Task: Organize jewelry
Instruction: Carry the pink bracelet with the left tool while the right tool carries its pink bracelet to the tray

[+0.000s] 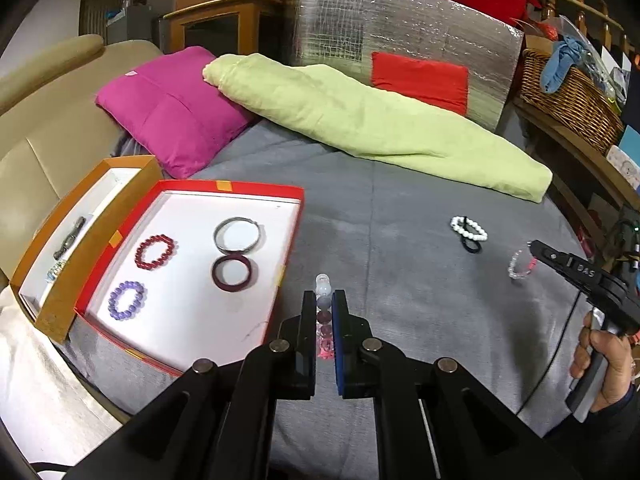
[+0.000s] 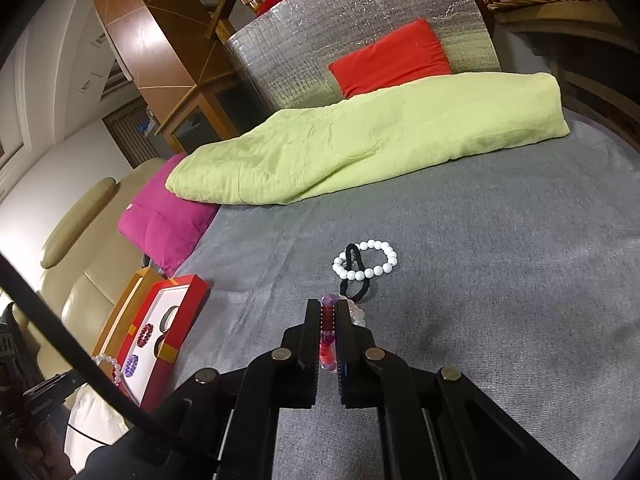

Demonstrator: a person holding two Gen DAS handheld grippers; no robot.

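Observation:
My left gripper [image 1: 324,300] is shut on a bracelet of clear and dark red beads [image 1: 324,322], held above the grey bed cover just right of the red tray [image 1: 224,192]. The tray holds a red bead bracelet [image 1: 156,251], a purple bead bracelet [image 1: 127,300], a silver bangle [image 1: 237,234] and a dark maroon bangle [image 1: 232,273]. My right gripper [image 2: 329,308] is shut on a pink and clear bead bracelet [image 2: 327,340], also seen in the left wrist view [image 1: 520,262]. A white bead bracelet [image 2: 366,260] lies over a black hair tie [image 2: 352,280] just ahead.
An orange box [image 1: 68,280] with small items sits left of the tray. A magenta cushion [image 1: 176,108], a rolled green blanket [image 1: 360,120] and a silver foil panel [image 1: 400,28] lie at the back. A wicker basket [image 1: 568,96] stands at right.

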